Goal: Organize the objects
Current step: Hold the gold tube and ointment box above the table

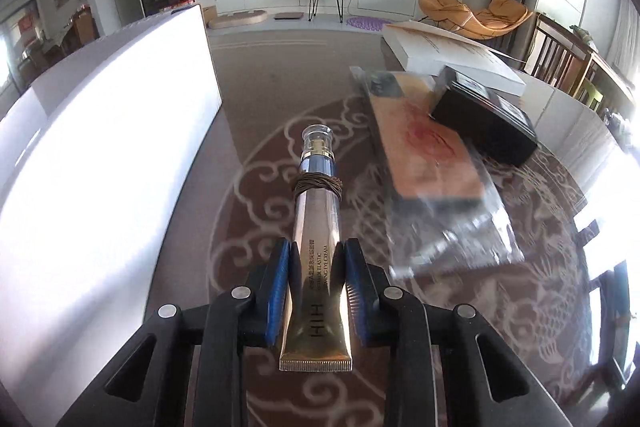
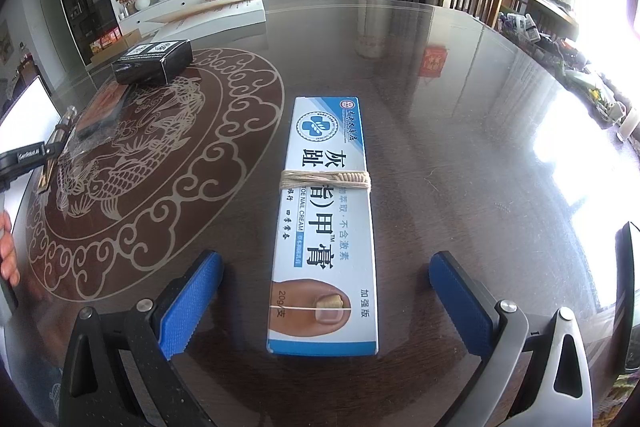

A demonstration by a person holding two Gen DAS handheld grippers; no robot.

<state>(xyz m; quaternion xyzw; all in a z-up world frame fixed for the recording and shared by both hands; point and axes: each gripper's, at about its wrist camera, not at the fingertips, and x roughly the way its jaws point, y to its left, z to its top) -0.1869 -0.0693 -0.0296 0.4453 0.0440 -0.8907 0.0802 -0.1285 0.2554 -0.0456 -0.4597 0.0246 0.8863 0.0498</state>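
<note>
My left gripper [image 1: 316, 247] is shut on a gold eye cream tube [image 1: 316, 227] with a clear cap and brown cord wound round its neck, held above the glass table; the tube also shows at the left edge of the right wrist view [image 2: 60, 139]. My right gripper [image 2: 326, 263] is open, its blue pads either side of a blue and white toe nail cream box [image 2: 326, 227] tied with pale string, lying flat on the table. The pads stand apart from the box.
A large white box [image 1: 100, 147] stands left of the tube. A black box [image 1: 484, 119] rests on a plastic-wrapped orange packet [image 1: 432, 163]; a white flat box [image 1: 452, 55] lies behind. The dark glass table [image 2: 460, 147] has a dragon pattern. Chairs stand at the far right.
</note>
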